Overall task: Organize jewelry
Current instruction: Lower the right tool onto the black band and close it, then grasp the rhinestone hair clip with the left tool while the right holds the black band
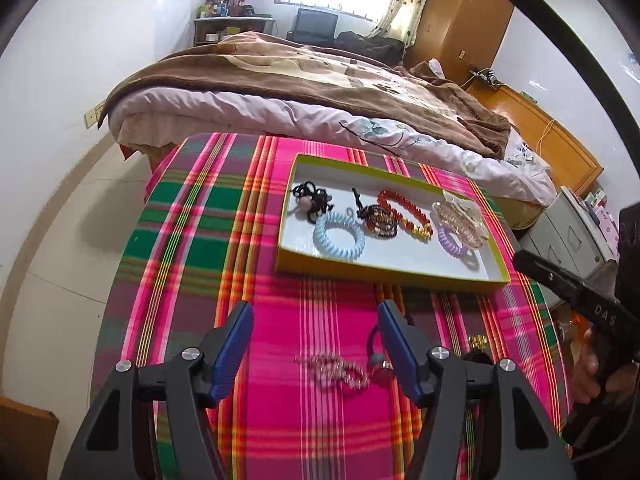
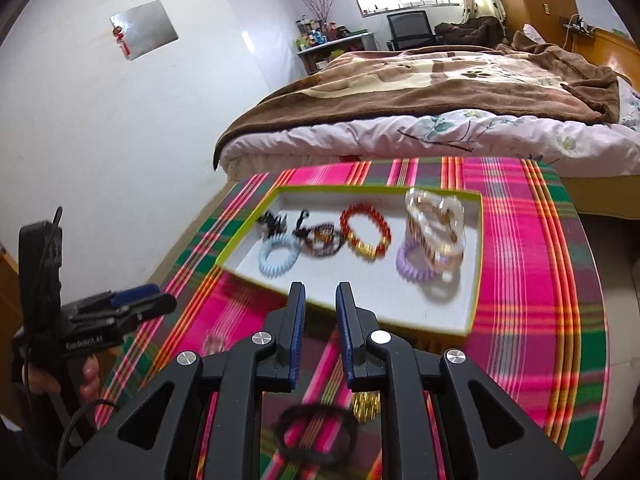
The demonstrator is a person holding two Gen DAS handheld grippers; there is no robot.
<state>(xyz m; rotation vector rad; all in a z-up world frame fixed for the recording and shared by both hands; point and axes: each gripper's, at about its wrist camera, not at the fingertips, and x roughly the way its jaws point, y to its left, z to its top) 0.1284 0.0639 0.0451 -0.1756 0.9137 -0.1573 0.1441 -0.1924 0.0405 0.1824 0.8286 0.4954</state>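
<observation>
A shallow yellow-green tray [image 1: 384, 273] with a white floor lies on the plaid cloth. In it are a black hair tie [image 1: 310, 198], a light blue coil tie [image 1: 339, 234], a dark beaded bracelet [image 1: 378, 220], a red and gold bead bracelet [image 1: 404, 212], a purple coil tie [image 1: 450, 242] and a clear claw clip [image 1: 460, 220]. My left gripper [image 1: 315, 306] hangs open and empty over the cloth in front of the tray, above a pink crystal bracelet [image 1: 334, 370] and a red-bead tie [image 1: 380, 368]. My right gripper [image 2: 321, 286] shows a narrow empty gap, at the tray's [image 2: 248, 232] near rim. Beneath it lie a black hair tie [image 2: 316, 432] and a gold clip [image 2: 366, 402].
The plaid cloth [image 1: 192, 240] covers a small table whose edges drop to a tiled floor on the left. A bed with a brown blanket [image 1: 304, 72] stands right behind the table. A grey cabinet [image 1: 576, 236] is at the right. A hand [image 1: 592, 364] holds the other gripper's handle.
</observation>
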